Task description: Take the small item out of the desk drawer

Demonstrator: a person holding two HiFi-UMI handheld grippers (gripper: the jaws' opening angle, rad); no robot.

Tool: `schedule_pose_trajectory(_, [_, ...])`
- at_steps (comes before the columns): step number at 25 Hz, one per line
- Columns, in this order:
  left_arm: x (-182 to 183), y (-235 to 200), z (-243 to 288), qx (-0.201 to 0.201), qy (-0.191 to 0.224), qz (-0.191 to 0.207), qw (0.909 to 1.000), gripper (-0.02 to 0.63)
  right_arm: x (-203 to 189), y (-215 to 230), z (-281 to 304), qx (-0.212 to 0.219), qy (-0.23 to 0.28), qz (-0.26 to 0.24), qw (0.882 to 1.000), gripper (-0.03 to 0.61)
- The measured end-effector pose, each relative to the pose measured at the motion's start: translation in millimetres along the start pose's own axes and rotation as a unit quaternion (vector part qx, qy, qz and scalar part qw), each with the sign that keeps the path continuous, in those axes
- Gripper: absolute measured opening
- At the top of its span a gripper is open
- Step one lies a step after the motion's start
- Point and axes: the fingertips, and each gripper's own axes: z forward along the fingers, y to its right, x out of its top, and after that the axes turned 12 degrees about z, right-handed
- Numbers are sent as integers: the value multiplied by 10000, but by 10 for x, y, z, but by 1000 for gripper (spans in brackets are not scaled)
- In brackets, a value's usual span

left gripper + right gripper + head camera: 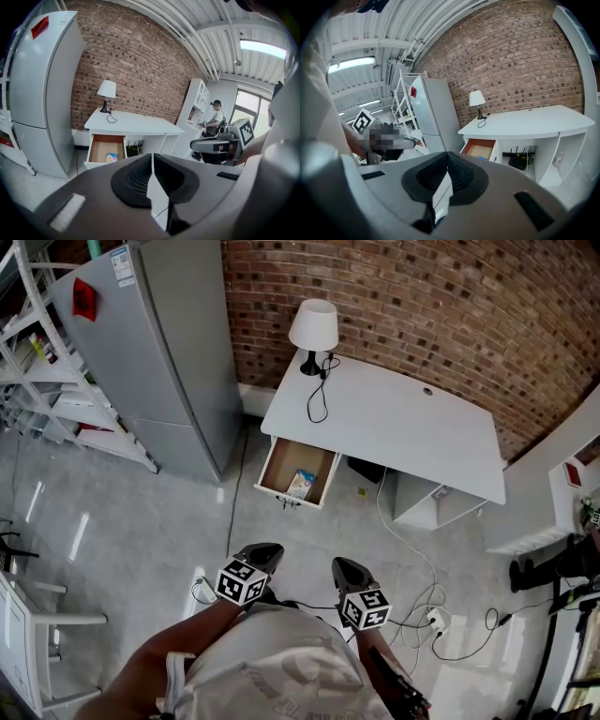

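**While You Stand Back, the Drawer Sits Open**

Since both tools are pressed together with nothing between the pads, you must spread one before it nears the drawer. Your left hand-held gripper (268,552) and right hand-held gripper (345,567) hang side by side in front of you, well apart from the white counter (403,423). The drawer (274,465) is pulled out under the counter's left end. The small item (301,484) — a flat pale packet with some blue on it — lies on the drawer's floor, toward its front.

My reading of the risks: arrive with closed jaws and you would shove the packet along the wood rather than lift it. It lies flat, so a shallow pinch may slide off. Come in too low and a jaw could knock the drawer's front or side wall.

Around you, a grey fridge (159,352) stands just left of the drawer, which narrows any approach from that side. A lamp (313,329) with a looping cord sits at the counter's back corner. White cables (422,601) trail across the floor to your right — mind your feet. Otherwise the way to the drawer looks open.
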Motion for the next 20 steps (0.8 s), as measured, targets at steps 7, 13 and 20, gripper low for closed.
schedule_pose_trajectory(7, [-1,0,-107,154,43,-56,9999,17,-52,-49,-14,69,-72,18,9999,6])
schedule_pose_trajectory(13, [-21,-107,-270,469,127,-178,9987,17,-100,-81,-2,146,-141,-17,9998,6])
schedule_pose_trajectory(20, [-96,-105,-406,551,96,-195,9982,17,-108,-176,90,230,-155,-9,9996,6])
